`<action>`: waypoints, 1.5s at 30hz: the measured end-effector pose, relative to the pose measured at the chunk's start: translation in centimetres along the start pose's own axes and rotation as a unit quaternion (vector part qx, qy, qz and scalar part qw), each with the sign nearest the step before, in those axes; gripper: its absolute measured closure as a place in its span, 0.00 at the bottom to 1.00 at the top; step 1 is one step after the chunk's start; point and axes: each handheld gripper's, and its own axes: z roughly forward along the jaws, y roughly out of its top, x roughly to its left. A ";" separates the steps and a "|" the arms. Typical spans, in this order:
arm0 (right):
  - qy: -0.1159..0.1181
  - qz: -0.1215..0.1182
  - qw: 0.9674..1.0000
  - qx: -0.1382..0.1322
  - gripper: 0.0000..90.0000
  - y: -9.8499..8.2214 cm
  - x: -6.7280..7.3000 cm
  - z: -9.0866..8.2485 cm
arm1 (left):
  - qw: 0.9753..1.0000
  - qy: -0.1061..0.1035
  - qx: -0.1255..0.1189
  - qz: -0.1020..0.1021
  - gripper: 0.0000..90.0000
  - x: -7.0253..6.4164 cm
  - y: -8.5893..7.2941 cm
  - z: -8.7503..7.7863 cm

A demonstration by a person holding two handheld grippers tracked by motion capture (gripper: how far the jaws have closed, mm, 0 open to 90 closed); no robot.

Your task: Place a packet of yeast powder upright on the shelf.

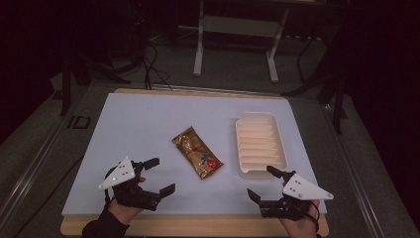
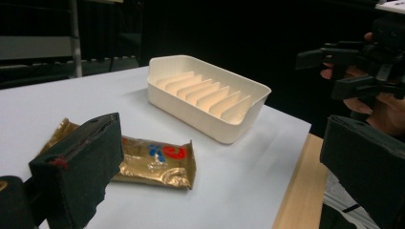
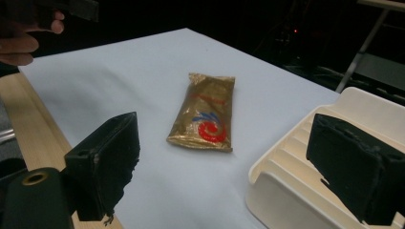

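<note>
Both your grippers, left [image 1: 158, 174] and right [image 1: 263, 182], gape wide and empty near the table's [image 1: 148, 119] front edge, gold packet [image 1: 197, 152] lying between

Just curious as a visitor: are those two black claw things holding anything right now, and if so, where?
Nothing is held. The left gripper and the right gripper both have open, empty jaws. The gold snack packet lies untouched on the table between them.
</note>
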 end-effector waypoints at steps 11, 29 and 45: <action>0.011 0.003 1.000 -0.010 0.12 0.2 0.1 -0.1 | 1.000 0.018 0.016 0.004 0.02 2.7 2.5 1.8; 0.011 0.004 1.000 -0.021 0.13 0.1 0.0 -0.4 | 0.996 0.066 0.065 -0.002 0.03 8.0 2.0 7.0; 0.014 0.002 1.000 -0.023 0.14 0.0 0.0 -0.5 | 0.987 0.096 0.122 -0.041 0.14 12.8 -0.2 10.9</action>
